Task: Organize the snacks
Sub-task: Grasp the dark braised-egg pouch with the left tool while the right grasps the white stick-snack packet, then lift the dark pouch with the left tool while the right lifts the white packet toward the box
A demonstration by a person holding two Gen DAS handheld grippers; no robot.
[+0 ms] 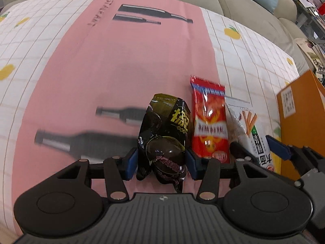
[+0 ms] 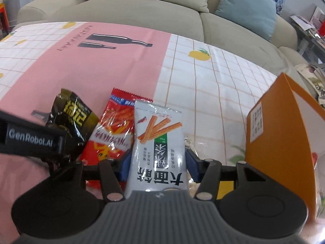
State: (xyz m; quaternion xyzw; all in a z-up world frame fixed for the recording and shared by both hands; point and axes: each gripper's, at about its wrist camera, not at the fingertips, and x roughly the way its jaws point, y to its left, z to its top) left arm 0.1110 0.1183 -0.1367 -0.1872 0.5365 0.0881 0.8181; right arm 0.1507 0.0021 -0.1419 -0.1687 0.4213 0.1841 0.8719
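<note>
1. In your left wrist view, your left gripper (image 1: 161, 163) sits at the lower centre of the frame, its 2 blue pads pressed against the sides of a black snack packet (image 1: 164, 136), roughly half open around it.
2. Just right of that packet, a red snack packet (image 1: 210, 122) lies on the tablecloth (image 1: 81, 71), which is pink with printed bottles and has white checked sides.
3. In your right wrist view, your right gripper (image 2: 157, 162) sits at the lower centre, about half open, its blue pads clamped on a white snack packet (image 2: 158, 142) showing orange sticks.
4. There, the red packet lies just left of the white one, partly under it, and the black packet is further left.
5. An orange box (image 2: 284, 142) stands open at the right edge of the frame.
6. A beige sofa (image 2: 142, 14) with cushions fills the top.
</note>
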